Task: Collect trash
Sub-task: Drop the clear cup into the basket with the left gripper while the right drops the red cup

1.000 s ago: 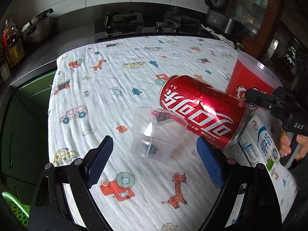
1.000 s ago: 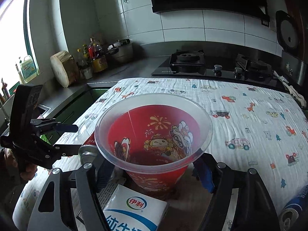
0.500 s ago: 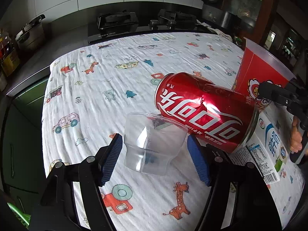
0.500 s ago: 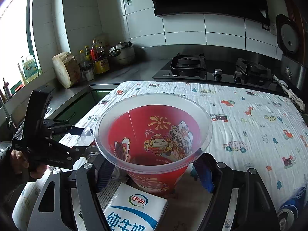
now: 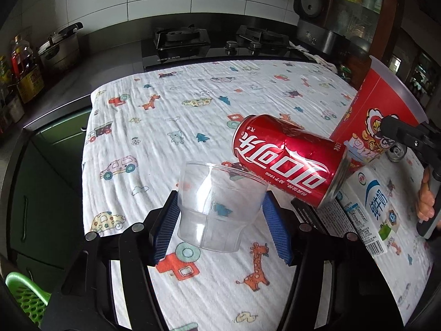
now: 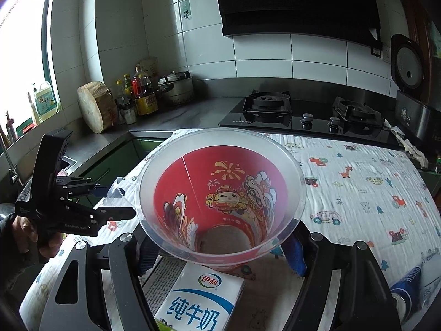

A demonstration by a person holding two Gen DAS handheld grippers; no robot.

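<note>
My left gripper (image 5: 220, 230) is shut on a clear plastic cup (image 5: 217, 204), its blue pads pressed on both sides of the cup above the printed cloth (image 5: 165, 115). A dented red cola can (image 5: 289, 157) lies on its side just right of the cup. My right gripper (image 6: 220, 244) is shut on a red paper bucket (image 6: 220, 193) with a clear rim, held upright; the bucket also shows in the left wrist view (image 5: 377, 115). A white milk carton (image 6: 198, 303) lies flat below the bucket. The left gripper (image 6: 115, 202) with the cup shows left of the bucket.
A blue can (image 6: 405, 289) lies at the cloth's right edge. A gas stove (image 5: 215, 44) stands behind the cloth. Bottles and a pot (image 6: 176, 88) line the back left counter. A green basket (image 5: 22, 300) sits below at the left.
My left gripper moved forward around the clear cup and closed on it. The right gripper kept hold of the red bucket and lifted a little.
</note>
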